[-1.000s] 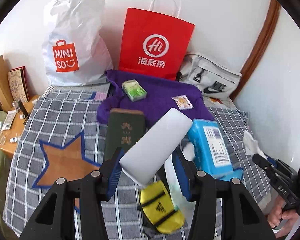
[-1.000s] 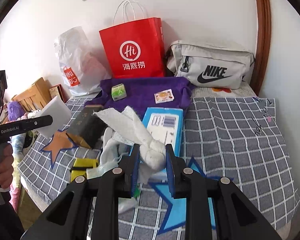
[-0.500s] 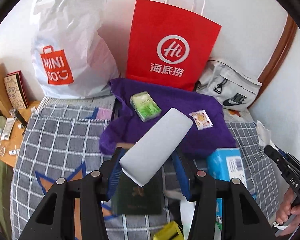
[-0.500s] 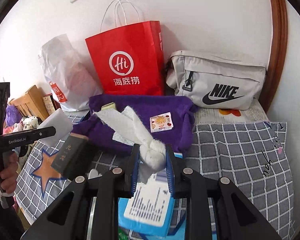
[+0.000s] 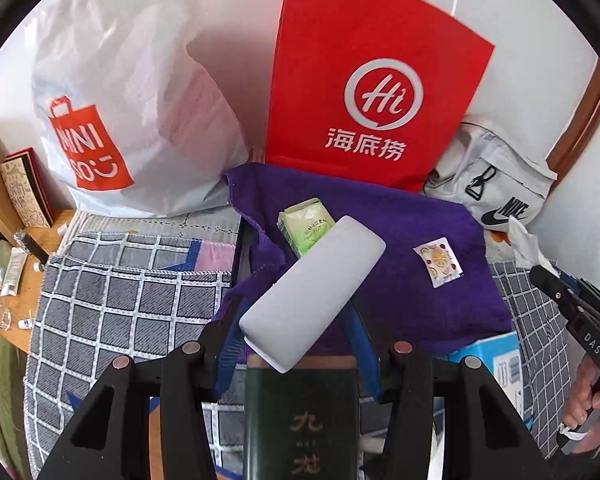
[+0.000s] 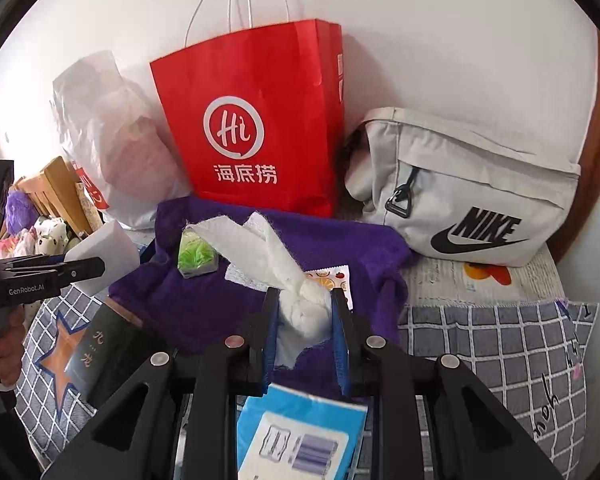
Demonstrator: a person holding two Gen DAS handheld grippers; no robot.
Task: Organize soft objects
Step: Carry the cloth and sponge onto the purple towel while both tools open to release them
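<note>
Above the purple towel on the bed, the left gripper is clenched on a pale grey sponge block, whose long axis runs up and to the right, toward the red paper bag standing just behind the towel. The right gripper grasps a knotted white cloth over the same towel, also short of the bag; neither looks clearly nearer.

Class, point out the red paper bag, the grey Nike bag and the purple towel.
red paper bag [image 6: 256, 120], right wrist view, front face
grey Nike bag [image 6: 472, 184], right wrist view, front panel
purple towel [image 5: 400, 292], left wrist view, bare middle
</note>
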